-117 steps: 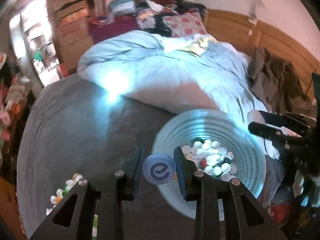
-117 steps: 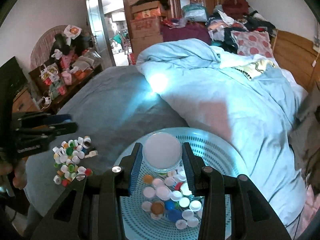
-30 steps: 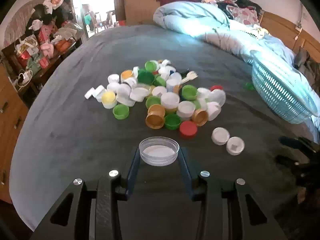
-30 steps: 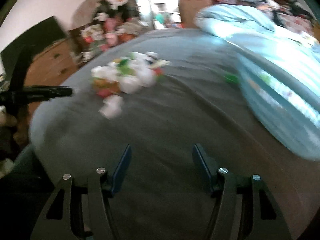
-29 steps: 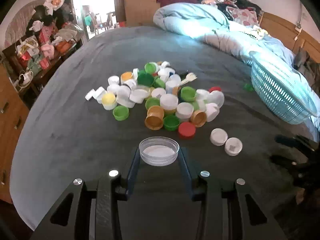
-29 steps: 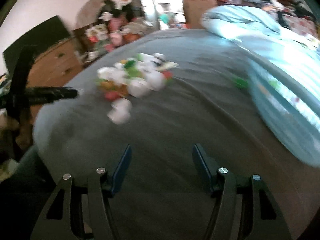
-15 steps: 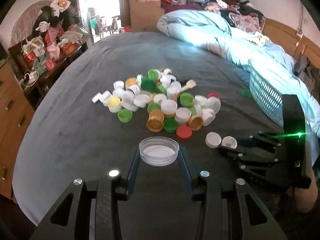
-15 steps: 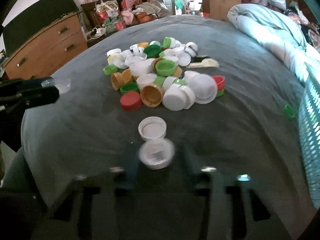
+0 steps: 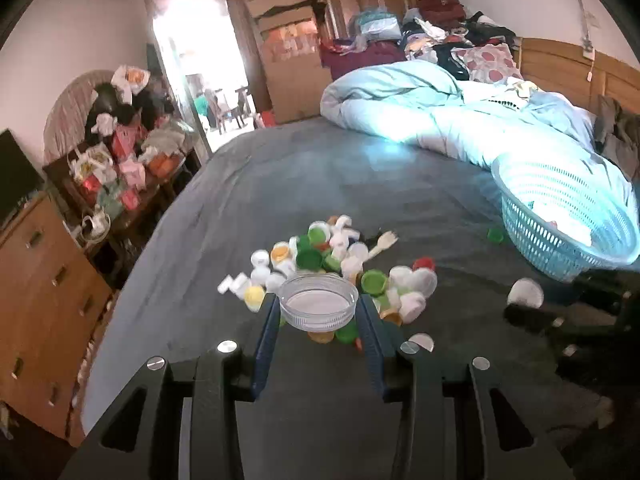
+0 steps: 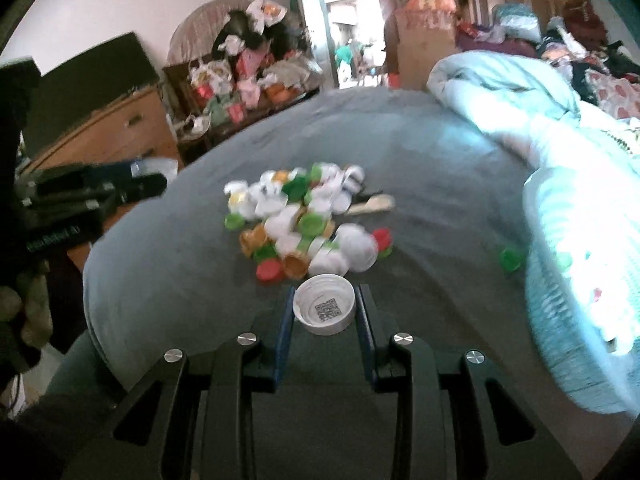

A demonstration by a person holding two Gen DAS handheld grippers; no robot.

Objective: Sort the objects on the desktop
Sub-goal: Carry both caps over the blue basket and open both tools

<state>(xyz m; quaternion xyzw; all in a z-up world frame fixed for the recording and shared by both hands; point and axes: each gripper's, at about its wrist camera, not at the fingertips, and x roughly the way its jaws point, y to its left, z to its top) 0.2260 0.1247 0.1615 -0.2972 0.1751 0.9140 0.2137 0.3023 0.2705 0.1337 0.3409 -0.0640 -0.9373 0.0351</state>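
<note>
Grey bedspread is the work surface, a bed, not a table. Going left to right:

- Far left: wooden dresser and cluttered side shelf sit just past the bed's left edge. Edge drops off close to the pile, so little margin that side.
- Left gripper: jaws pinching a clear shallow lid, open side up, held above the near edge of the pile.
- Centre: cap pile, still large — white, green, orange, yellow, red caps heaped and touching, with a pale plastic spoon or fork on its far side. One white cap lies loose just right of the left jaws.
- Right gripper: jaws closed on a white cap, inside up with a QR code showing, held off the bedspread just in front of the pile.
- Stray green cap lies alone just beside the basket.
- Right: turquoise mesh basket, tilted against the pale blue duvet. Some contents visible inside, too washed out to count.

Progress: my read is early to mid. Some items in the basket, two more in hand, bulk of the pile untouched, plus the green stray.

Room: open bedspread between pile and basket, clear carry path. Watch points: both grippers head to the same basket, so they could crowd; the basket's tilt could let caps roll out.
</note>
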